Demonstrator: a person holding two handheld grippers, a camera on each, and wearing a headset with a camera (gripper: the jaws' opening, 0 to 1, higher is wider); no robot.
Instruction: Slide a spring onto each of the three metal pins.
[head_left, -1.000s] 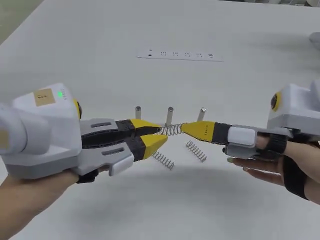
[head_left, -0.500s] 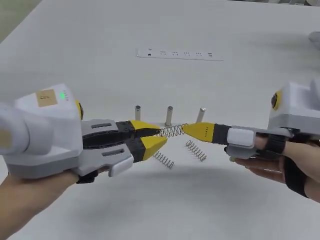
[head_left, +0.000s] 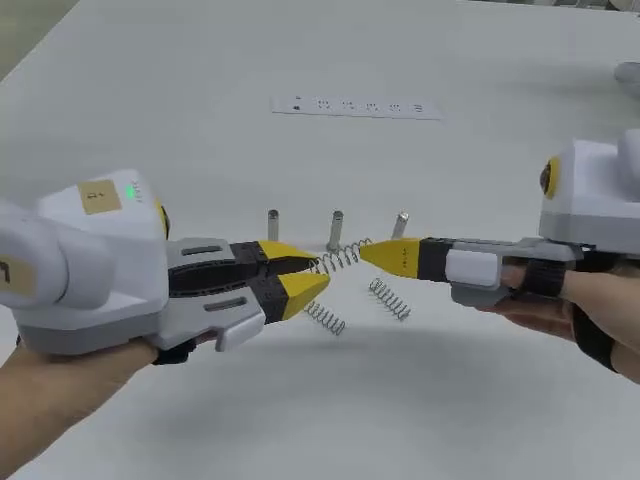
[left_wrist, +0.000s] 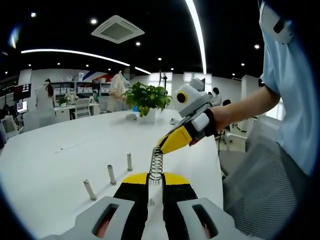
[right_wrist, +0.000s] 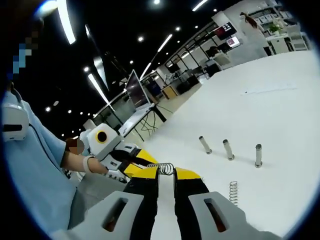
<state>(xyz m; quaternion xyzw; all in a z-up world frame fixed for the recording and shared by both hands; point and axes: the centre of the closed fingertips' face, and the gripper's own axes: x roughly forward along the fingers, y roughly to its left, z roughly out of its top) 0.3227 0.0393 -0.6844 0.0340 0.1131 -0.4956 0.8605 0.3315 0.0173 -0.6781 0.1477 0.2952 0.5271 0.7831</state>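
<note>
While left fingers (head_left: 288, 254) and right fingers (head_left: 395, 257) pinch one spring (head_left: 340, 257) | pins (head_left: 336, 226) just behind

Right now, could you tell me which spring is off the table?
The held spring, stretched between left gripper and right gripper; the other two lie flat.

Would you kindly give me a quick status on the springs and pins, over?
Left gripper and right gripper both shut on one spring, aloft between them. Three metal pins bare. Two more springs loose on the table; path to pins open.
</note>
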